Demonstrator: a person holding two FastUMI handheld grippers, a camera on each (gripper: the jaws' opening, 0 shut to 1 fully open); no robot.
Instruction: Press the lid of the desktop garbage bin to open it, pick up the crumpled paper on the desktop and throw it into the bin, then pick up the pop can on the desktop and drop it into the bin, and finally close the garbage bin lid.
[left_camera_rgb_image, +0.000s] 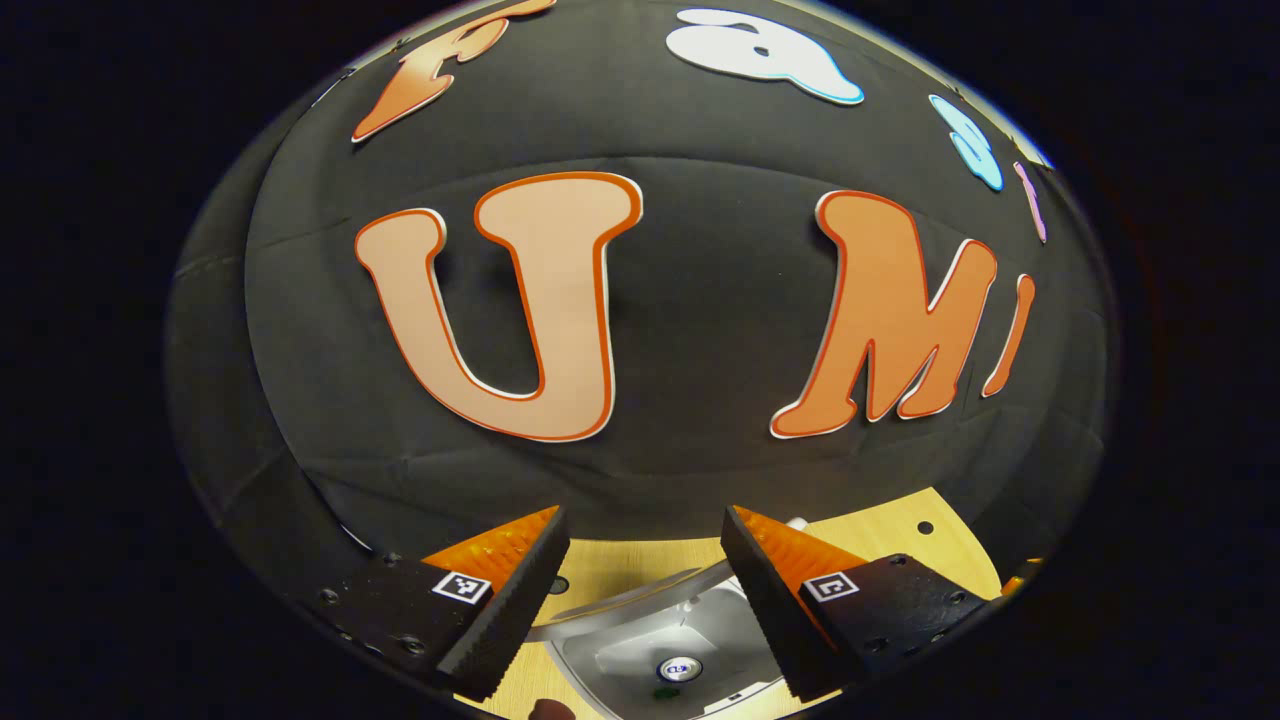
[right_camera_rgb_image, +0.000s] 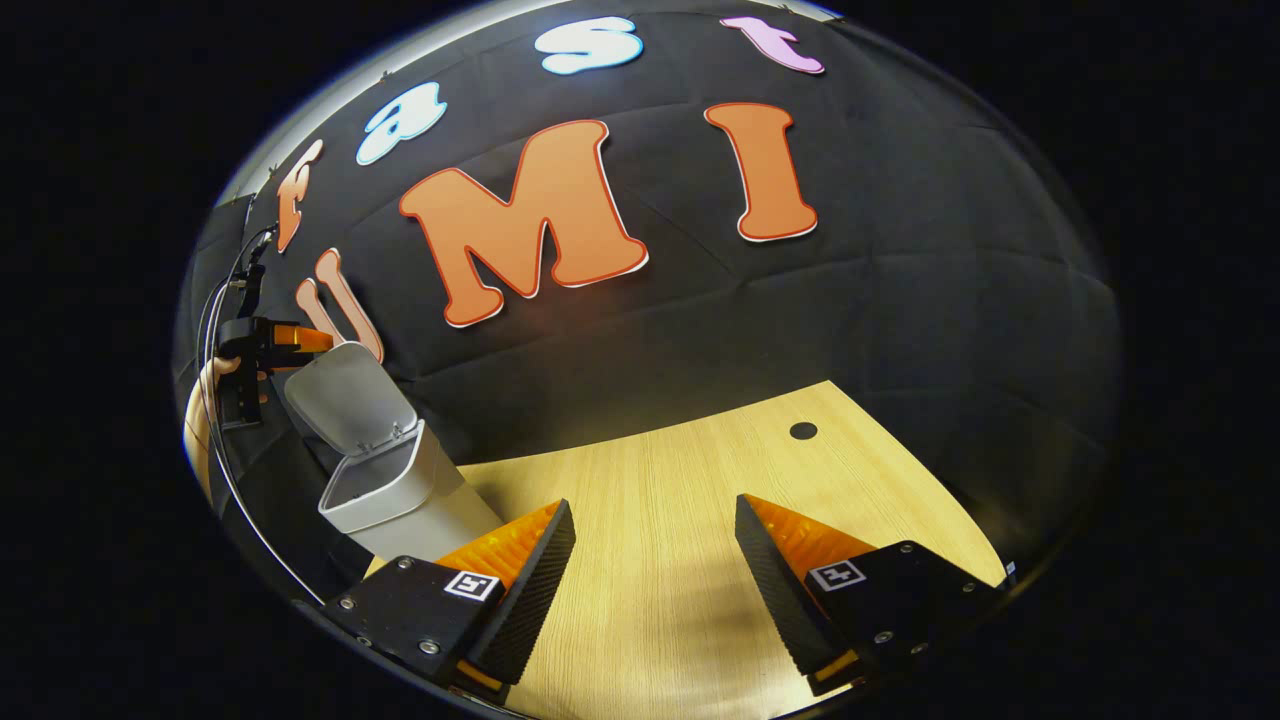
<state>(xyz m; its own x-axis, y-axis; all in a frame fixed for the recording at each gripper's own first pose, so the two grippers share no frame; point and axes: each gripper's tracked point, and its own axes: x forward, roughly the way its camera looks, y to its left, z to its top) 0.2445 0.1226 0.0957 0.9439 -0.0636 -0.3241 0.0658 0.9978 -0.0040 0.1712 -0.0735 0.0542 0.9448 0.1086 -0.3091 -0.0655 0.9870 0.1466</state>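
2 sets of fingers are up and both are spread wide with nothing between them. My left gripper (left_camera_rgb_image: 645, 590) hangs above the garbage bin (left_camera_rgb_image: 665, 650), looking down past its fingers into the open mouth: pale grey inner walls, and at the bottom the pop can (left_camera_rgb_image: 679, 668), seen end-on with its round metal top facing up. Just beside the can is something small and dark green, too small to tell what it is. The lid (left_camera_rgb_image: 640, 595) shows as a curved pale edge running between my left fingers, tilted back toward the booth wall.

Over in the right gripper view, my right gripper (right_camera_rgb_image: 655, 590) floats above bare light wooden surface (right_camera_rgb_image: 700, 480), fingers parted, no object near them. A small dark round hole (right_camera_rgb_image: 803, 431) sits in the surface farther out toward the wall. Well off to the left stands the bin (right_camera_rgb_image: 400, 490), upright at the surface's edge, its lid (right_camera_rgb_image: 348, 395) swung up and leaning back on its hinge, so the bin is open. Above the lid I can see my other gripper (right_camera_rgb_image: 262, 345) with the hand (right_camera_rgb_image: 205, 400) that holds it, cables trailing down beside it, poised near the raised lid; whether it touches the lid I cannot tell.
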